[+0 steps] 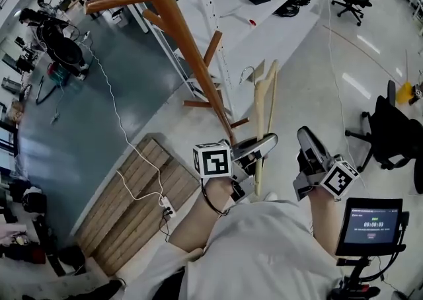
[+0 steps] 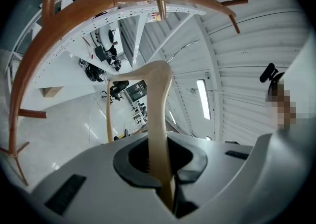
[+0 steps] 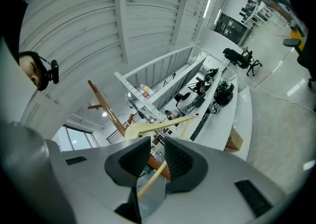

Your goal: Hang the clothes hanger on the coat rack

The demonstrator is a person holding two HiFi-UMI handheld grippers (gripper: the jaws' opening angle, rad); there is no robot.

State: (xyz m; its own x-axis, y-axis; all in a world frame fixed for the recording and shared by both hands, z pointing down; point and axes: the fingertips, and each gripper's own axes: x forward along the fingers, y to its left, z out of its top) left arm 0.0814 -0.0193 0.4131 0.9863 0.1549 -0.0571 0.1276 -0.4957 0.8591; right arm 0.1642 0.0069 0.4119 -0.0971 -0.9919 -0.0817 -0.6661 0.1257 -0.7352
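Observation:
A pale wooden clothes hanger [image 1: 259,104] stands on end in front of me, and my left gripper [image 1: 264,141] is shut on one of its arms. In the left gripper view that arm [image 2: 157,109] rises straight out from between the pressed pads. The brown wooden coat rack [image 1: 182,34] leans across the upper middle, its pegs branching out just left of the hanger; it arcs overhead as the coat rack [image 2: 98,8]. My right gripper [image 1: 305,135] hovers to the hanger's right, narrowly open and holding nothing. The right gripper [image 3: 157,156] looks toward the hanger [image 3: 158,125] and the rack [image 3: 101,102].
A white table [image 1: 264,21] with dark gear stands behind the rack. A wooden board [image 1: 139,193] lies on the floor at left, with a white cable and power strip [image 1: 166,209]. Black office chairs [image 1: 390,133] stand at right, and a small screen [image 1: 369,225] at lower right.

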